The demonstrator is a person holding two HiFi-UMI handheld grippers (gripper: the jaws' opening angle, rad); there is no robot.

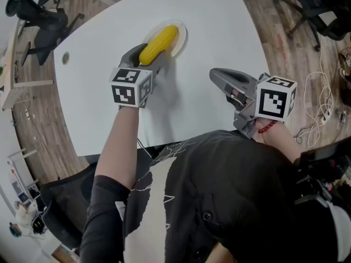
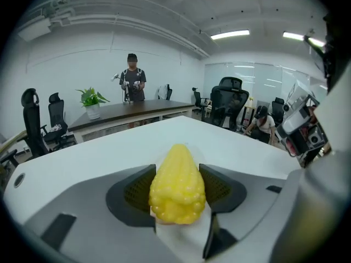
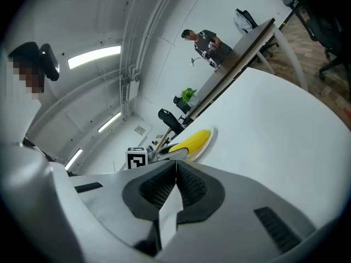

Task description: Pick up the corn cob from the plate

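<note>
On the small pale round plate (image 1: 183, 37): bumpy yellow corn cob (image 1: 159, 41).
Left gripper (image 2: 176, 186): clamps the cob's near end.
Right gripper (image 3: 175, 175): closed, empty.
Handling: likely light, stiff; end-hold may tip.

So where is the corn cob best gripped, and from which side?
Across the thick end nearest the person, coming in along its length from the near side. The corn cob lies on the plate pointing away and tapering to its far tip, so its rounded sides face the jaws. The left gripper has its jaws on that end.
</note>
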